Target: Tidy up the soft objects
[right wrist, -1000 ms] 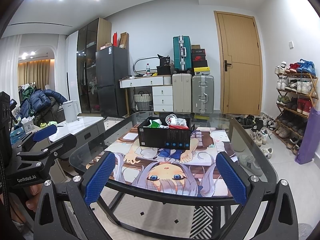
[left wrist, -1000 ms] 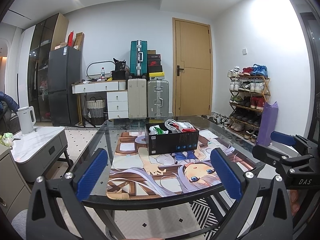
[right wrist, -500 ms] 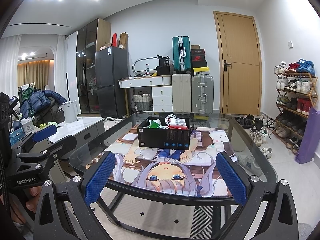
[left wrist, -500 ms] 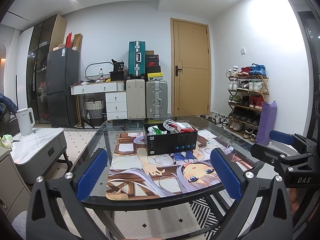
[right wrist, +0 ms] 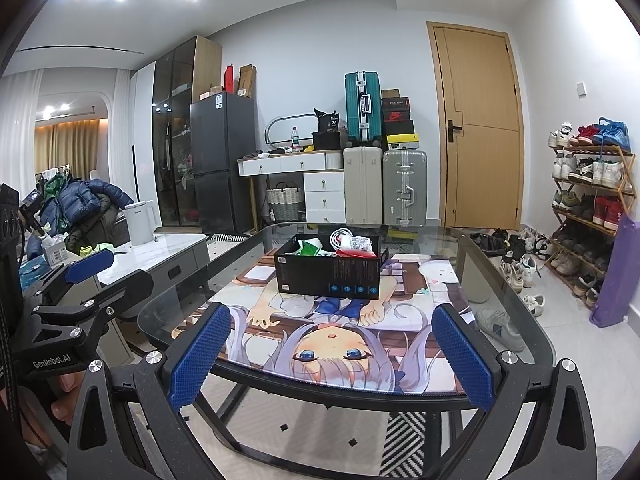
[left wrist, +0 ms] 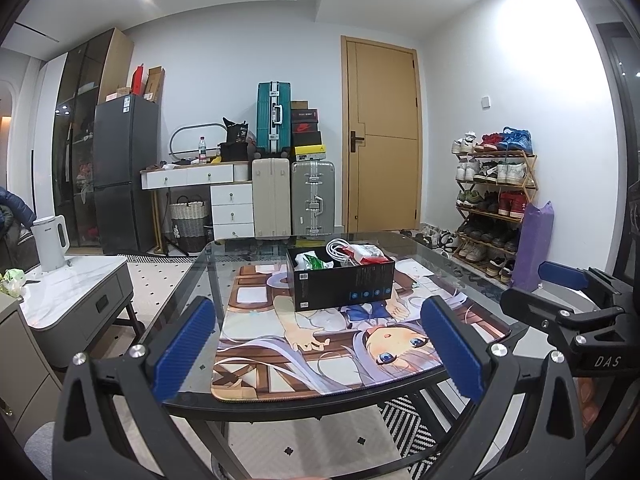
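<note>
Left wrist view: almost no change from the earlier frames, only a tiny camera drift; box and mat sit in the same place. left gripper (left wrist: 320,344) wide open and empty, ribbed blue pads on matte black fingers, held before the near edge of the glass table (left wrist: 224,276). Printed anime mat (left wrist: 320,344) lies flat on the glass, rounded corners. Open black cardboard box (left wrist: 342,282) stands on the mat's far half, holding a green packet (left wrist: 310,261), a coiled white cable (left wrist: 338,249) and a red-white pouch (left wrist: 366,254). The right gripper (left wrist: 568,300) shows at the right edge, also spread open.

Right wrist view: likewise near unchanged. Right gripper (right wrist: 330,344) open, nothing held, textured blue pads. Box (right wrist: 330,270) is rectangular, glossy print on front, well beyond the fingertips. Left gripper (right wrist: 92,280) at left edge
</note>
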Available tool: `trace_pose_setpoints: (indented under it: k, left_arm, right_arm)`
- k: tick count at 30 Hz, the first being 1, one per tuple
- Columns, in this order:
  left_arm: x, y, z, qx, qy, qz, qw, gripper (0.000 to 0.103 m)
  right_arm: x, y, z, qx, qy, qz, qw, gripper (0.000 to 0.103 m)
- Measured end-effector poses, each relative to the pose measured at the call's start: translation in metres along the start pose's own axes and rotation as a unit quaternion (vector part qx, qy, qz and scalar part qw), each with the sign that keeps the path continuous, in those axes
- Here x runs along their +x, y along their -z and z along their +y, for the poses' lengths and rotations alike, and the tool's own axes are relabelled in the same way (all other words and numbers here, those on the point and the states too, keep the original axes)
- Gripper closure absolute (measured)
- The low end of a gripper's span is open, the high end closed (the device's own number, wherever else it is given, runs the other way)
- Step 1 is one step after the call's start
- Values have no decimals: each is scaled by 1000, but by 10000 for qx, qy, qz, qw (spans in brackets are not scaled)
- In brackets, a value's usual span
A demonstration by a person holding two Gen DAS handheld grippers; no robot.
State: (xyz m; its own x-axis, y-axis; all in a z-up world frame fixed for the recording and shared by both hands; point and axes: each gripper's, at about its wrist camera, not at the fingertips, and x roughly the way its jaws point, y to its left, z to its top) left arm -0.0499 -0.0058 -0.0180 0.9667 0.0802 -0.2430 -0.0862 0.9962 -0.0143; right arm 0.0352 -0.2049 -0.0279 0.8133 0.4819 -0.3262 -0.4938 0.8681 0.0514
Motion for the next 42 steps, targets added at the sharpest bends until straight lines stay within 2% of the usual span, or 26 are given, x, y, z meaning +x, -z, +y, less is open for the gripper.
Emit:
trace_pose_setpoints:
  k: [42]
  left_arm:
    - [-1, 1, 1, 34, -6, -19, 10000, 0]
  right_arm:
    - [0, 0, 0, 5, 1, 8, 10000, 1]
